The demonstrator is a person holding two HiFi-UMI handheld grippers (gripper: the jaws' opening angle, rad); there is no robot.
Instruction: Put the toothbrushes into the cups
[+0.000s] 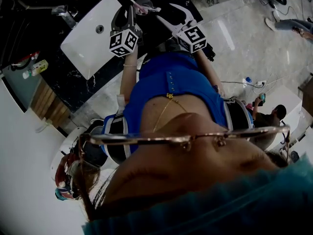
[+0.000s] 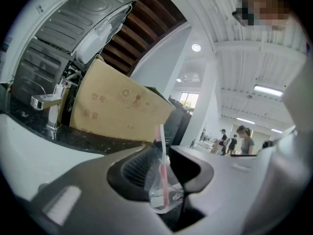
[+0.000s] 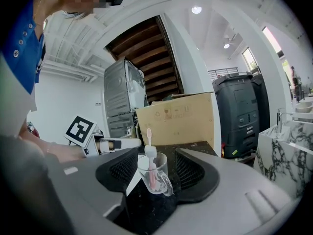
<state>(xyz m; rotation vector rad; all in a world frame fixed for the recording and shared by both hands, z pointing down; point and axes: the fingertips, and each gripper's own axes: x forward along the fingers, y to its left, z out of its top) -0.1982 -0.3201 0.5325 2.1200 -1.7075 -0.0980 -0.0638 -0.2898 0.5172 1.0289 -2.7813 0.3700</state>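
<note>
where it stands in clear cup (image 3: 160, 170) | toothbrush (image 3: 149, 140): pink, upright

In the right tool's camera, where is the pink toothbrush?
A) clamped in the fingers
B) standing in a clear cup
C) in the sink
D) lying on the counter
B: the pink toothbrush stands upright in the clear cup, which sits between the fingers without touching them.
</note>
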